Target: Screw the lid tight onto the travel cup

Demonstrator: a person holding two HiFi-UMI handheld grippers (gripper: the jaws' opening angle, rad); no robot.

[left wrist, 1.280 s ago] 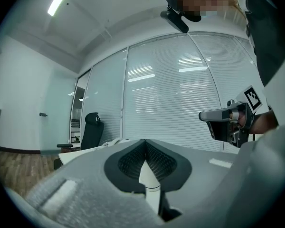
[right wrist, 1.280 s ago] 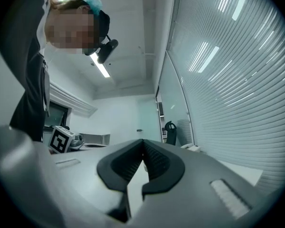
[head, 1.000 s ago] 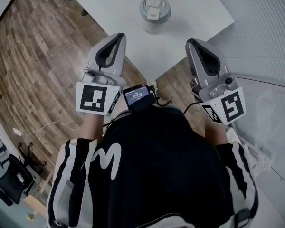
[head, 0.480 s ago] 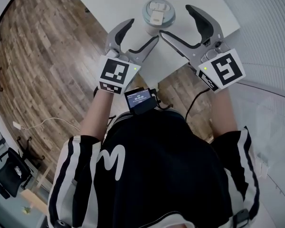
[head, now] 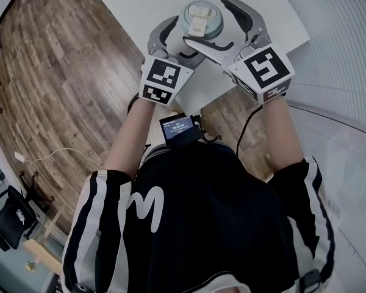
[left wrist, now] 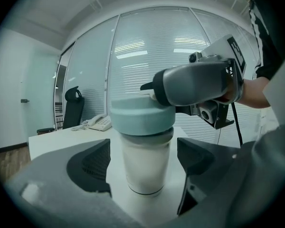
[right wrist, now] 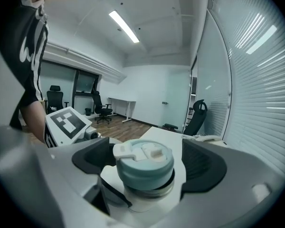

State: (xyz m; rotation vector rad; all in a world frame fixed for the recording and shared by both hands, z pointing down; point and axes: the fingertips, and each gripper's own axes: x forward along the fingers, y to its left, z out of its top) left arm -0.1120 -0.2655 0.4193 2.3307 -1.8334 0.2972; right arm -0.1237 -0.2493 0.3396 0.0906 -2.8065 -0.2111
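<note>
Wood-plank floor [head: 55,72] and a glass wall with blinds [left wrist: 147,46] surround the white table [head: 140,5], which is smooth and bare near its corner. On it we see the travel cup [left wrist: 145,167] standing upright, its pale cylindrical body capped by a round blue-green lid [right wrist: 145,165] with a white flip tab; its contents are hidden. Our left gripper [head: 183,38] has just been opening, its jaws wide either side of the cup's body, not touching. Our right gripper [head: 205,20], also just opening, straddles the lid with clear gaps.
</note>
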